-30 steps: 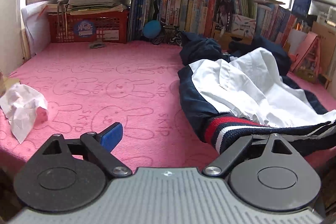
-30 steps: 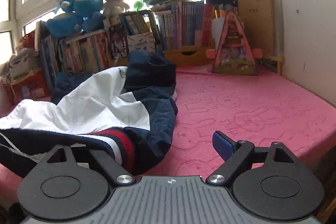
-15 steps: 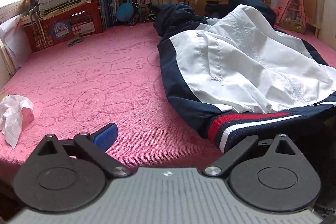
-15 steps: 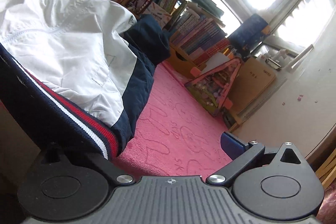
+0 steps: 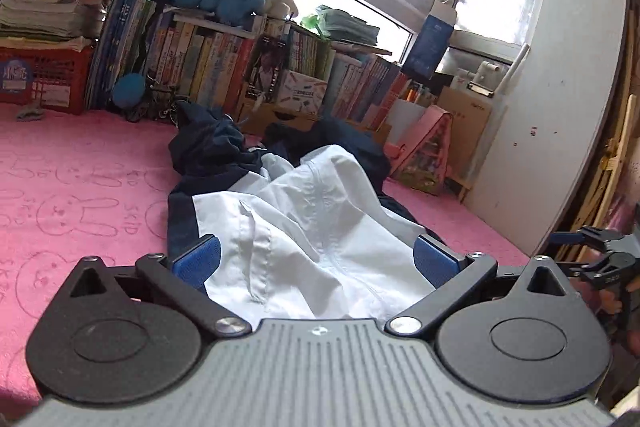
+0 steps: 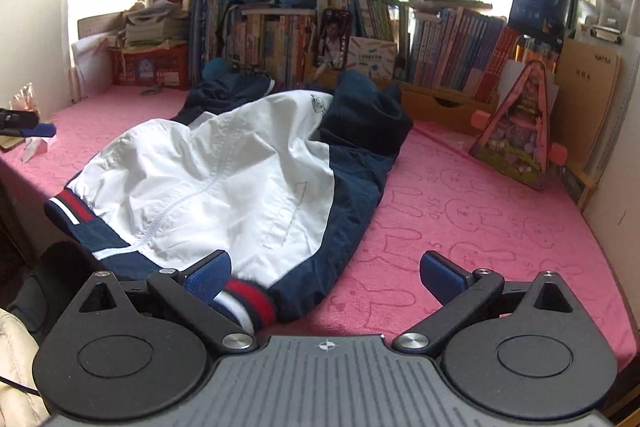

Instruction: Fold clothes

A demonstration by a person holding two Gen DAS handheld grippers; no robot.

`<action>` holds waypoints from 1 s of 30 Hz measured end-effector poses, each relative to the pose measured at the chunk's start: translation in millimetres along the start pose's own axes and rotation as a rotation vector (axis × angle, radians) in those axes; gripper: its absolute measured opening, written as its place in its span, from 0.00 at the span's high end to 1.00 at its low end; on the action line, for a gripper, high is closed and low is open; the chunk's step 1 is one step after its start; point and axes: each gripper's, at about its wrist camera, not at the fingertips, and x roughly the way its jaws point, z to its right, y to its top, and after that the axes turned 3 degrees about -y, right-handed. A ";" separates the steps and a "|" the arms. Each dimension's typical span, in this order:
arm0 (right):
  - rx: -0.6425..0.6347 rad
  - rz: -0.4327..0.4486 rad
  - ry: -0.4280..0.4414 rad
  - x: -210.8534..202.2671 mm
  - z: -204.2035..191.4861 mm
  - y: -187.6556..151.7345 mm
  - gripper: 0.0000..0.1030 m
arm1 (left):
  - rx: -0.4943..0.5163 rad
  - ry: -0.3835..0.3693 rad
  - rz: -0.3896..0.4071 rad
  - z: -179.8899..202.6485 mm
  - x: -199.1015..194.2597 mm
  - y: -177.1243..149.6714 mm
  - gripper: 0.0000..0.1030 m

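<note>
Jacket [image 6: 224, 179], white body with navy sides and a red-white-navy ribbed hem [image 6: 248, 301], lies loosely spread on the pink mat [image 6: 472, 219], collar end toward the row of books [image 6: 452, 47], hem end at the near mat edge. Long axis runs from hem to collar, straight away from both tools. Left gripper [image 5: 314, 261]: jaws opening, spread wide, white fabric in the gap but pads clear of it. Right gripper [image 6: 326, 273]: jaws opening, spread wide, ribbed hem corner just beside its left pad [image 6: 208, 273], not pinched. Judgement: both sit at the hem end; the right is nearer the hem corner, the left over mid-hem.
</note>
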 end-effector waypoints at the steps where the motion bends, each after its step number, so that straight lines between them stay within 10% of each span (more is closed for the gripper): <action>1: -0.012 0.029 -0.007 -5.9 0.2 1.9 0.00 | 0.015 0.046 -0.018 0.2 14.6 -0.4 0.00; 9: 0.154 0.156 -0.042 32.4 -3.3 16.4 0.07 | 0.097 0.299 -0.179 -4.4 98.0 -22.2 0.00; 15: 0.036 0.167 0.048 126.9 -43.0 69.1 0.17 | 0.135 0.372 -0.239 -7.9 104.9 -42.7 0.00; 24: 0.028 -0.028 0.087 256.6 -77.0 88.4 0.18 | 0.134 0.331 -0.226 -10.2 87.1 -43.4 0.00; 30: 0.051 -0.116 0.038 278.9 -68.9 52.2 0.10 | -0.025 0.202 -0.065 -44.6 72.9 24.6 0.00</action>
